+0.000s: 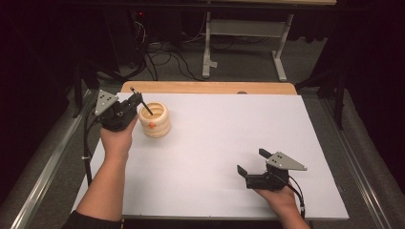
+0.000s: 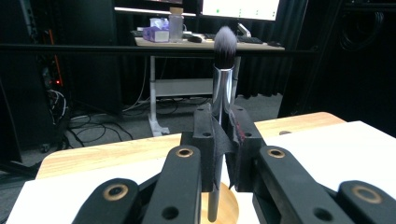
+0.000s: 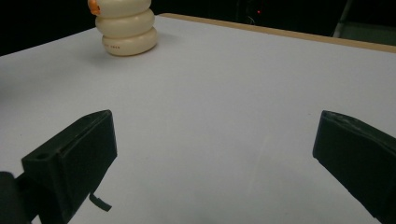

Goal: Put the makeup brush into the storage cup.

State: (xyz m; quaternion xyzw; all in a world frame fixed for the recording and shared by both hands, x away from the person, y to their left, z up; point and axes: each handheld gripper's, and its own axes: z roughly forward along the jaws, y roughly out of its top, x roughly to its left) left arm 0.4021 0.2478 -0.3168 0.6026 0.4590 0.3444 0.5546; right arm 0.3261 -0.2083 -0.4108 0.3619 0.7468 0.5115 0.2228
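Gripping brush [image 2: 223, 79], left tongs [image 2: 222, 140]; right tongs [image 3: 212, 154] wide

1. The holder [image 1: 154, 119] is cream, with a small orange mark on its side.
2. The brush [image 2: 222, 79] has a shiny silver ferrule and dark bristles fading to pale grey tips.
3. The table [image 1: 224, 152] is white, edged in light wood.

The left tongs [image 1: 135, 99], carried on an outstretched forearm at the far left, are clamped tight with jaws pointing away, while the right tongs [image 1: 251, 161], held low near the person, have jaws spread wide.
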